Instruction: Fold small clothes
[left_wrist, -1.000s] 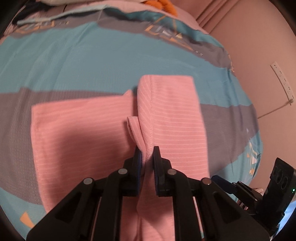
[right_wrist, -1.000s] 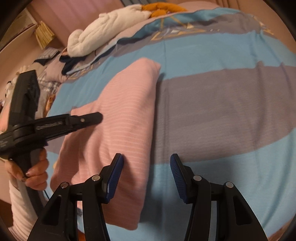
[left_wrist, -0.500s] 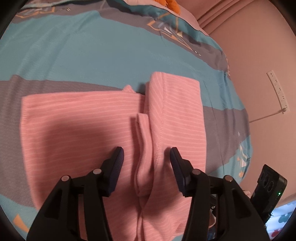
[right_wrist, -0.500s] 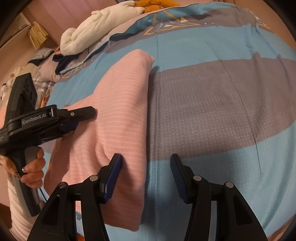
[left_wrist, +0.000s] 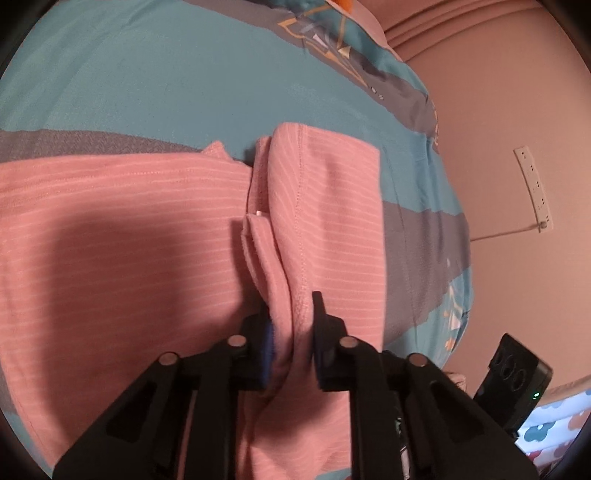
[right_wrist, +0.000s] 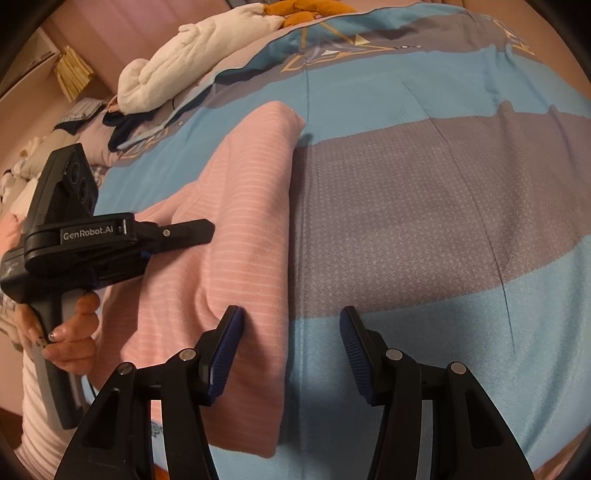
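— Left wrist view: what has the left gripper (left_wrist: 291, 332) got?
— Its jaws, just closing, pinch a ridge of the pink striped knit garment (left_wrist: 129, 240), spread on the blue-and-grey bedspread (left_wrist: 147, 74).
— And the right gripper (right_wrist: 291, 332)?
— Jaws apart, holding nothing, straddling the garment's edge.

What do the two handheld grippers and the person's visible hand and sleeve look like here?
Both the left gripper and the right gripper are matte black with silver pivot pins and ribbed blue pads. From the right wrist view, the left unit's body carries white "GenRobot.AI" lettering, three round lenses and a grey handle. The hand shows decorated nails; the sleeve is pale pink and ribbed.
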